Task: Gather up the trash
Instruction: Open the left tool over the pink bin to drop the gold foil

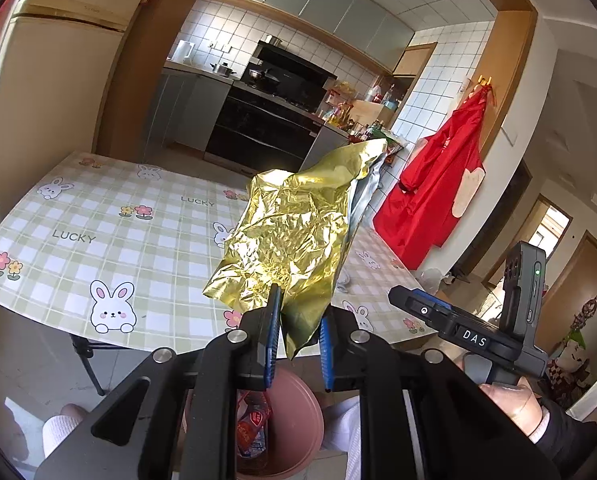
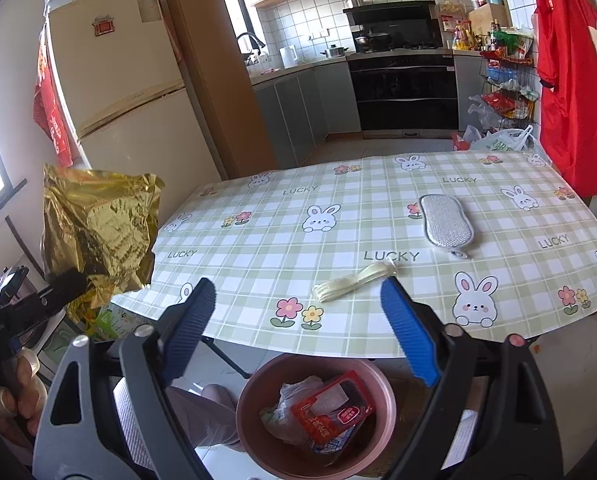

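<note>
My left gripper [image 1: 298, 320] is shut on a crumpled gold foil wrapper [image 1: 290, 232] and holds it in the air in front of the table's near edge. The wrapper also shows in the right wrist view [image 2: 98, 232], at the left, off the table. Below stands a pink trash bin [image 2: 318, 420] holding a red packet [image 2: 330, 412] and a clear plastic bag. My right gripper [image 2: 298, 320] is open and empty above the bin at the table's front edge. A pale yellow strip [image 2: 354, 280] lies on the table [image 2: 338, 216] just ahead of it.
A silver scrubbing pad [image 2: 446, 220] lies at the table's right middle. A red garment [image 1: 430, 184] hangs on the wall at the right. A fridge [image 2: 118, 92] stands to the left. The right gripper's body [image 1: 478, 320] shows in the left wrist view.
</note>
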`<state>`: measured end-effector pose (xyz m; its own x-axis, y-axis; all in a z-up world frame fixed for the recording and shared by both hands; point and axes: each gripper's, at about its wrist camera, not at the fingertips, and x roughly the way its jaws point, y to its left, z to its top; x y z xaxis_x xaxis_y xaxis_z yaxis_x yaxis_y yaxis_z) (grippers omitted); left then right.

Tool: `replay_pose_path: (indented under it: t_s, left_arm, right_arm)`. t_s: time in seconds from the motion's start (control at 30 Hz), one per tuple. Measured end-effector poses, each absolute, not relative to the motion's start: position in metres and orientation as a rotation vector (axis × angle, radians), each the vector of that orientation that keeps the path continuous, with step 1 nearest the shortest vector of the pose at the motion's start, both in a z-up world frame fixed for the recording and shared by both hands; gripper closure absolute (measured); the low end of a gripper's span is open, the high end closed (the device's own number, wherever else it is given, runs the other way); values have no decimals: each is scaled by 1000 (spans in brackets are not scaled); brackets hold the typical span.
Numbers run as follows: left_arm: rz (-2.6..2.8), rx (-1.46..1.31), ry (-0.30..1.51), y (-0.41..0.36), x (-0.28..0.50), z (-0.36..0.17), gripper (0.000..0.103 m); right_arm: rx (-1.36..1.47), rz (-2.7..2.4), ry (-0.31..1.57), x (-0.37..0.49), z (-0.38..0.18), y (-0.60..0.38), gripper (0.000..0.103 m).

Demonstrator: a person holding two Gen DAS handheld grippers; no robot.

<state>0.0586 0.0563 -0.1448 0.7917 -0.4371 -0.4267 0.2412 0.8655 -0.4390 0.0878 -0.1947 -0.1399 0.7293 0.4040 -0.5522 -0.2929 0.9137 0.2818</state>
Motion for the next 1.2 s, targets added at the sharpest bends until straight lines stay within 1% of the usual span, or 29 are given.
replay_pose_path:
  t_s: [0.2, 0.47, 0.57, 0.67, 0.7, 1.0, 1.2]
  left_arm:
    - [-424, -398, 601, 46, 62, -154, 86]
    - [-470, -381, 669, 24, 70, -166, 84]
    - [-490, -368, 687, 15, 73, -171, 80]
    - [-498, -374, 699, 12, 74, -174, 65]
    - [-493, -376, 698, 13, 74, -175, 63]
    - [-431, -385, 690, 24, 74, -174, 49]
    - [-408, -346, 684, 24, 76, -175, 48]
  right_arm:
    - [198, 324, 613, 87, -133, -210, 8]
    - [243, 273, 590, 88, -132, -231, 8]
    - [251, 264, 586, 87, -132, -236, 8]
    - [260, 258, 587, 88, -133, -239, 8]
    - [262, 257, 589, 88, -134, -240, 8]
    - [267, 254, 596, 88, -137, -241, 8]
    - [260, 254, 602, 89, -140, -242, 8]
